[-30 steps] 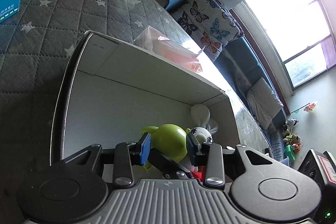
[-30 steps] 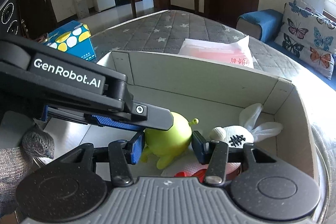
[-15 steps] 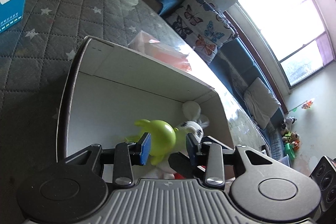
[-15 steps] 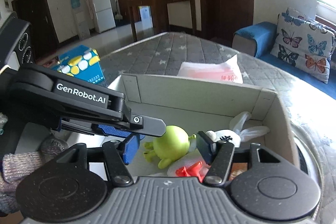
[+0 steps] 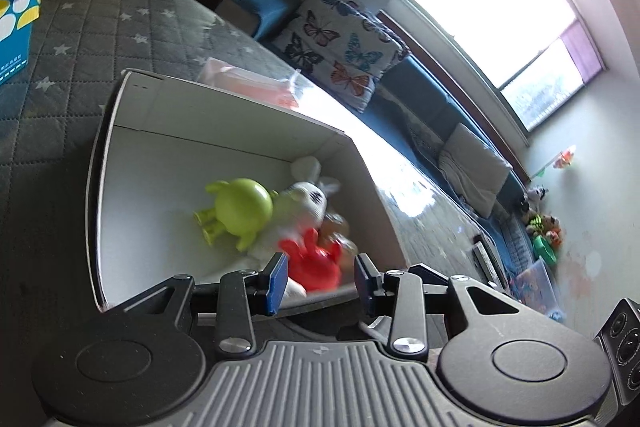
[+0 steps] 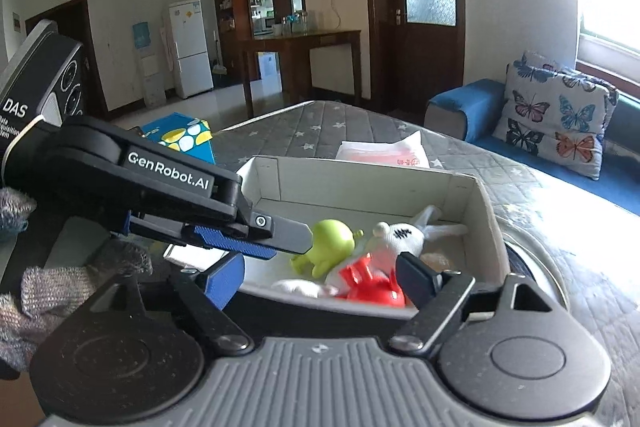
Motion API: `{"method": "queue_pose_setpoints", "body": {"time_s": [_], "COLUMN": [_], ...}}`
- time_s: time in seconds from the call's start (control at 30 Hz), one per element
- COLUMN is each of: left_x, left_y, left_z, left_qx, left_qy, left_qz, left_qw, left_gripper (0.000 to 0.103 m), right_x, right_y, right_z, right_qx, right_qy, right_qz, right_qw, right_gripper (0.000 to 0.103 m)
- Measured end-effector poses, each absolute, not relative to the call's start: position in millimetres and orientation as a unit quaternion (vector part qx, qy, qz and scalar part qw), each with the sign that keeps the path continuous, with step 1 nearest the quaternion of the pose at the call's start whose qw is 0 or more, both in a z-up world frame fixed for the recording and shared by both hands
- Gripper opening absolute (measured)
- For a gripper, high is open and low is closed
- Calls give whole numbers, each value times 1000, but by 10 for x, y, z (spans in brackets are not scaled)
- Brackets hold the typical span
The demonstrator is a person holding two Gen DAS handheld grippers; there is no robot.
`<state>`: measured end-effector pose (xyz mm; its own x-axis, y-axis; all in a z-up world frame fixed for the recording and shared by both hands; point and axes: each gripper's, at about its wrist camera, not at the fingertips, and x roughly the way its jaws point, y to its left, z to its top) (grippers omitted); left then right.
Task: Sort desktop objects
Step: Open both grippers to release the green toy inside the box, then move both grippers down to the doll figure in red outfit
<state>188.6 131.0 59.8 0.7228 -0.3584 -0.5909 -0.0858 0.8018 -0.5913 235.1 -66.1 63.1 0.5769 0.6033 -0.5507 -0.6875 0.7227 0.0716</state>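
Both grippers have drawn back and up from the box since a second ago — the green toy (image 5: 240, 205) now lies loose inside it.

The right gripper (image 6: 320, 277), jaws opening with nothing between them, hangs over the near rim of the box (image 5: 224, 109); the left gripper (image 5: 320, 279) has its jaws apart and empty. The green toy rests beside the white rabbit (image 6: 404, 237) and the red toy (image 5: 314, 261). To finish well, I'd clear the rim fully before swinging away — a catch could tip the box.

Left gripper (image 5: 320, 281) tilted downward, jaws apart, apparently empty; right gripper (image 6: 320, 277) jaws opening, nothing between.
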Motion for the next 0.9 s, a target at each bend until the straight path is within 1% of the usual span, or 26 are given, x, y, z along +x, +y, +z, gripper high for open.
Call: {"method": "queue_pose_setpoints", "body": {"time_s": [0.1,0.17,0.23,0.27,0.63,0.77,0.9], "left_x": [1777,1714,1654,1628,1373,1322,1287], "left_y": [1220,1163,1100,1064,759,673,593], "left_z": [605,594,591,592,547,508,464], "left_qx": [-298,-291,-281,-275,-220,-202,-182], "left_qy": [360,360,360,360,360,361,363], "left_qz": [-87,-90,-93,-94,-105,-103,-102], "left_qw": [880,882,885,886,901,905,908], "left_gripper": [39,39,39,39,39,39,39], "right_x": [2178,2088,1971,1922,1530,1455,1427], "right_y": [-765,-818,-889,-920,-1219,-1313,-1371], "right_z": [638,641,643,641,496,476,428], "right_qx": [-69,-65,-65,-64,-41,-33,-25], "right_qy": [271,266,258,254,245,231,236], "right_qz": [363,363,359,355,319,305,300], "right_qw": [889,891,895,897,915,923,924], "right_gripper": [92,97,98,103,103,103,103]}}
